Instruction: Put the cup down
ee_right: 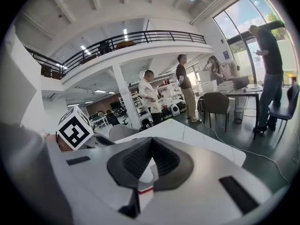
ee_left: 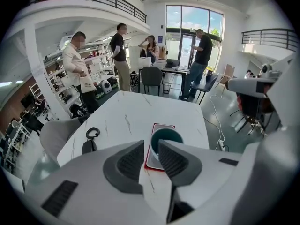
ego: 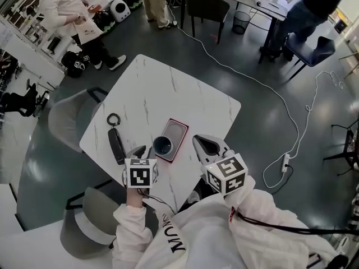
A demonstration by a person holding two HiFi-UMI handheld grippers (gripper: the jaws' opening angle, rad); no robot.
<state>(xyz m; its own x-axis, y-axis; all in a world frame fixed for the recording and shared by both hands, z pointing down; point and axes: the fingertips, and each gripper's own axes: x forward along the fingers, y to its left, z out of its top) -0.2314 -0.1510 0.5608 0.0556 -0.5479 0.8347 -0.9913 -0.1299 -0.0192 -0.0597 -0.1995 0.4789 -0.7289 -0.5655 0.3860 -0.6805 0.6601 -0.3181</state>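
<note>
A dark teal cup stands upright on a white tray with a red rim, near the front edge of the white marble table. My left gripper sits just left of the cup. In the left gripper view its jaws stand a little apart, with the cup right beyond the tips and nothing pinched. My right gripper is to the right of the tray, apart from the cup. Its tips meet, with nothing held.
A black fob with a ring lies on the table to the left of my left gripper. Grey chairs stand at the table's left and front. A white cable runs over the floor at right. People stand at the back.
</note>
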